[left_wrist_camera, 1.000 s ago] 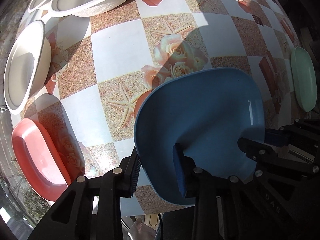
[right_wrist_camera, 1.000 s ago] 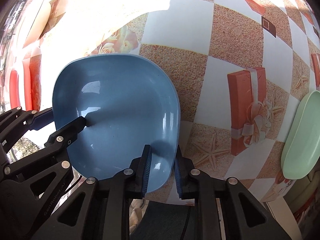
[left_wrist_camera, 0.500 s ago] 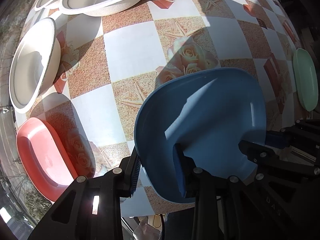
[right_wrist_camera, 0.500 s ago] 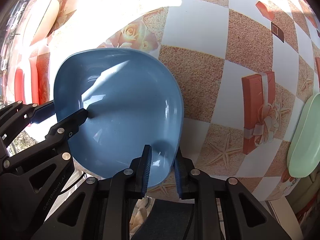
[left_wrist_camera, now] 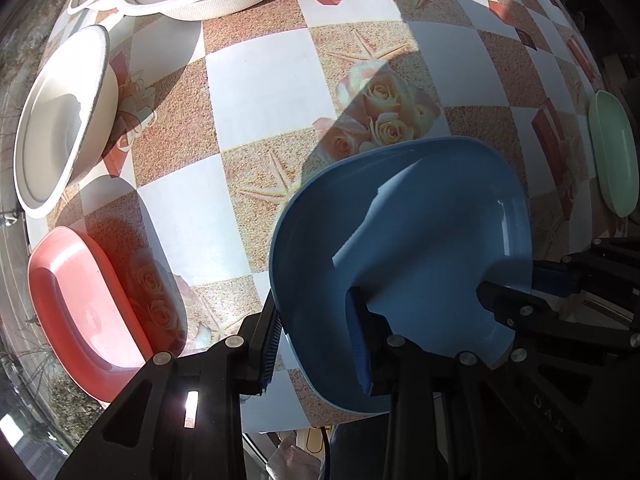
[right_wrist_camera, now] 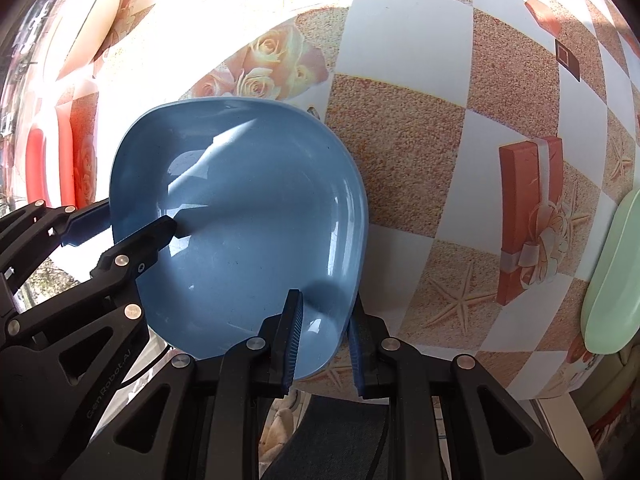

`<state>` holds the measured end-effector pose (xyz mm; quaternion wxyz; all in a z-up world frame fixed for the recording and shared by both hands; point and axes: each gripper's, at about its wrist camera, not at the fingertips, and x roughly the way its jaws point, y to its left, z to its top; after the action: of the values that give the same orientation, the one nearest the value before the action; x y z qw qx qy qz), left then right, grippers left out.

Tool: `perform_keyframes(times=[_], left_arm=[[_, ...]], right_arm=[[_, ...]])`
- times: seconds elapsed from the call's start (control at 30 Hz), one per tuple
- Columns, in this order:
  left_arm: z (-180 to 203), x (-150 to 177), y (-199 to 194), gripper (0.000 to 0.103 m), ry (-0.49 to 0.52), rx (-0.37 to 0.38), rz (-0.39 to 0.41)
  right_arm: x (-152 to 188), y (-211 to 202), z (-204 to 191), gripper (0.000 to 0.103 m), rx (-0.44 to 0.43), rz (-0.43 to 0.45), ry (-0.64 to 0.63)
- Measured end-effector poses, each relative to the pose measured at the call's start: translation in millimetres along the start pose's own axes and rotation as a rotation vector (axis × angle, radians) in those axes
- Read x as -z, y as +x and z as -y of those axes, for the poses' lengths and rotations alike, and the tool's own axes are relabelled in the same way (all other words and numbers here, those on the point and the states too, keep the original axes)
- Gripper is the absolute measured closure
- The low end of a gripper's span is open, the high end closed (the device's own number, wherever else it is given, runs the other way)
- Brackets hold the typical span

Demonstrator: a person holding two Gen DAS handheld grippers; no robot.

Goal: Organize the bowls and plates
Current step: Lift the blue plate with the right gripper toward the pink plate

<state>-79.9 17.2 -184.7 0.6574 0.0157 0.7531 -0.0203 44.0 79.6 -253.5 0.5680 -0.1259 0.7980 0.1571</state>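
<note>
1. We work over a tabletop covered in a checked cloth with roses and starfish, partly in sun.
2. Our left gripper clamps one rim of the blue plate; our right gripper clamps another rim.
3. The blue plate hangs over the tabletop's near edge.
4. A pink plate lies by the left edge, white bowls toward the far-left corner, and a green plate at the right edge.
</note>
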Motion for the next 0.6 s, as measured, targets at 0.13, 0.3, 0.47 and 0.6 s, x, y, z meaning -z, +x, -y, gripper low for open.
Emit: perform_keyframes(times=[0.13, 0.3, 0.47, 0.6], left_arm=[[0.5, 1.5, 3.0, 0.068, -0.001, -0.002, 0.005], [6.8, 1.7, 2.7, 0.068, 0.001, -0.007, 0.006], [6.4, 3.0, 2.4, 0.068, 0.004, -0.006, 0.007], [11.7, 5.1, -10.7, 0.068, 0.008, -0.006, 0.008]], right_arm=[[-2.1, -4.0, 3.0, 0.079, -0.006, 0.001, 0.0], [-1.6, -5.5, 5.3, 0.079, -0.011, 0.0, -0.001], [-0.3, -3.6, 4.9, 0.078, -0.006, 0.002, -0.005], [-0.5, -4.0, 3.9, 0.078, 0.0, 0.002, -0.009]])
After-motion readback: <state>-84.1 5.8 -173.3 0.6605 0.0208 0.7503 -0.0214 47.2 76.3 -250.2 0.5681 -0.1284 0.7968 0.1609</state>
